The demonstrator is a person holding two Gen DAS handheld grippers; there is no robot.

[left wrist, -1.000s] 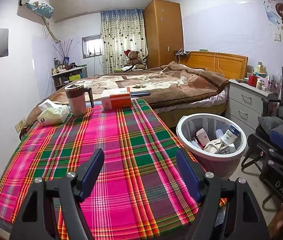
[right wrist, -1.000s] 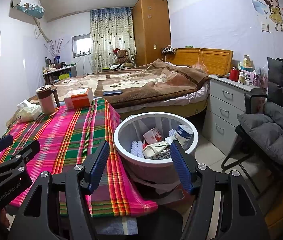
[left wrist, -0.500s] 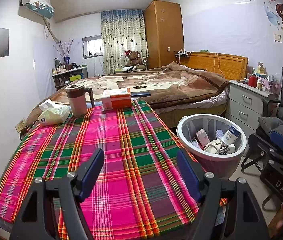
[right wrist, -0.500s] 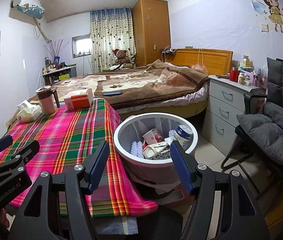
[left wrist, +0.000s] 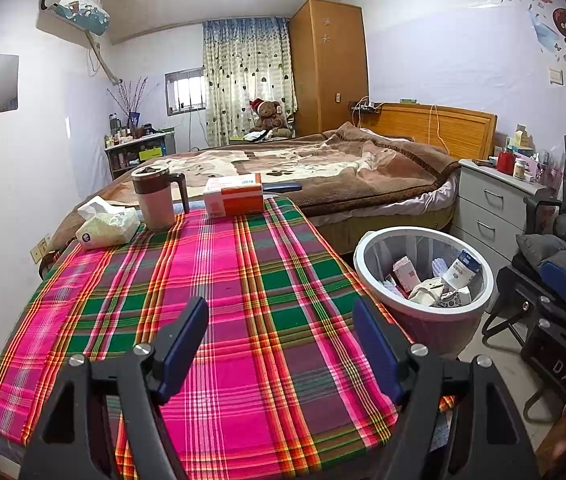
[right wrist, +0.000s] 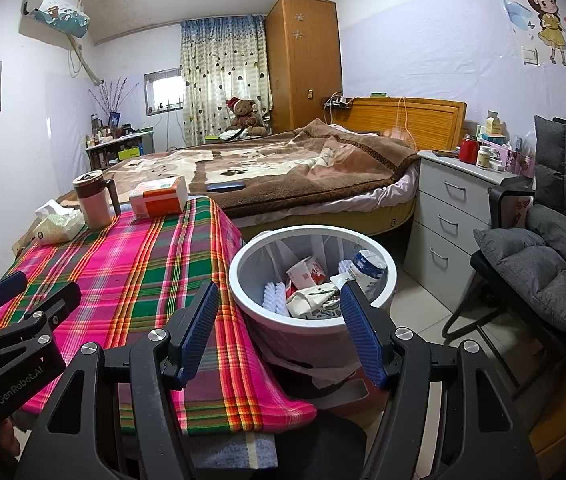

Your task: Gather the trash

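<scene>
A lidded mug point(left wrist: 155, 200) stands between a tissue pack point(left wrist: 107, 227) and an orange box point(left wrist: 235, 195).

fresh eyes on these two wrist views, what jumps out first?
The loud pink-and-green plaid tablecloth fills the foreground, bare except for a mug, a tissue pack and an orange-and-white box lined along its far edge. Right of the table, on the floor, a white trash bin holds cartons and crumpled wrappers. Both the left claw and right claw stand open and empty.
</scene>
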